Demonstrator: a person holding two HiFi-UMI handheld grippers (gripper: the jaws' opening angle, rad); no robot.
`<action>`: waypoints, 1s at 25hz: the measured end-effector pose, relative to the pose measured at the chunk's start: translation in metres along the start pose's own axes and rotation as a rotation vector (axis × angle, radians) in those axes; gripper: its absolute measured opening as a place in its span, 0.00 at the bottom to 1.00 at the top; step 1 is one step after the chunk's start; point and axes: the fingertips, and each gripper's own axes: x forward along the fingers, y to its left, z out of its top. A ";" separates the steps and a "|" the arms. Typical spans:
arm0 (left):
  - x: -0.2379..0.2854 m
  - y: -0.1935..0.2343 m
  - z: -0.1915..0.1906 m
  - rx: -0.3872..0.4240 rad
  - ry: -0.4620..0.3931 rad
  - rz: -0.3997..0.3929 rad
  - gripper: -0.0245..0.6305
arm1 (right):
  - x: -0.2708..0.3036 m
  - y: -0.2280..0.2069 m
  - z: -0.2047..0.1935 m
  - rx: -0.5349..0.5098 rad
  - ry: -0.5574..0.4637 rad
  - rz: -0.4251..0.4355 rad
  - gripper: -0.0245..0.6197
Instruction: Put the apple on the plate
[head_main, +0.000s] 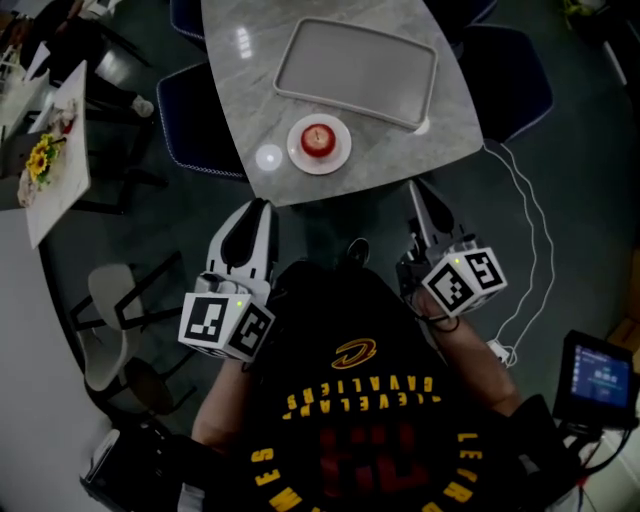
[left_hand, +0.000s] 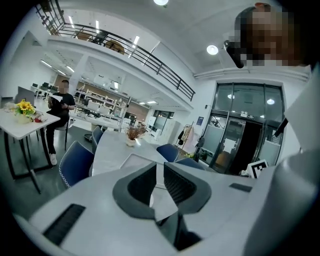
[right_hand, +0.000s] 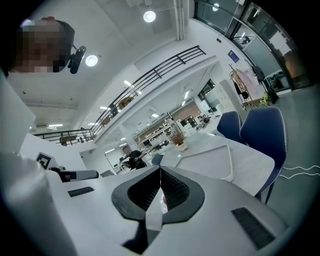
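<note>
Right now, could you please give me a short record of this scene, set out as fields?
apple: red, on the plate
plate: on the table, near its front edge
tray: grey, behind the plate
left gripper: short of the table, jaws slightly apart, empty
right gripper: short of the table, jaws together, empty
task: looks done

- One apple (head_main: 318, 139).
- One plate (head_main: 343, 151).
- One tray (head_main: 357, 70).
- Two tables: a grey table (head_main: 250, 80) and a white table (head_main: 62, 170).
- At least three blue chairs (head_main: 190, 130) round the grey table.
- Two grippers: left gripper (head_main: 257, 207), right gripper (head_main: 416, 190).
- One bunch of yellow flowers (head_main: 40, 160).
- One white cable (head_main: 530, 230).
</note>
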 end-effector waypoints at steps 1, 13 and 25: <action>0.002 0.003 -0.001 -0.003 0.000 0.009 0.11 | 0.002 -0.003 -0.002 0.003 0.007 -0.002 0.05; 0.044 0.046 -0.014 0.011 0.046 0.016 0.11 | 0.042 -0.034 -0.042 -0.022 0.152 -0.045 0.05; 0.107 0.105 -0.051 -0.018 0.223 -0.072 0.11 | 0.105 -0.046 -0.083 -0.020 0.286 -0.107 0.05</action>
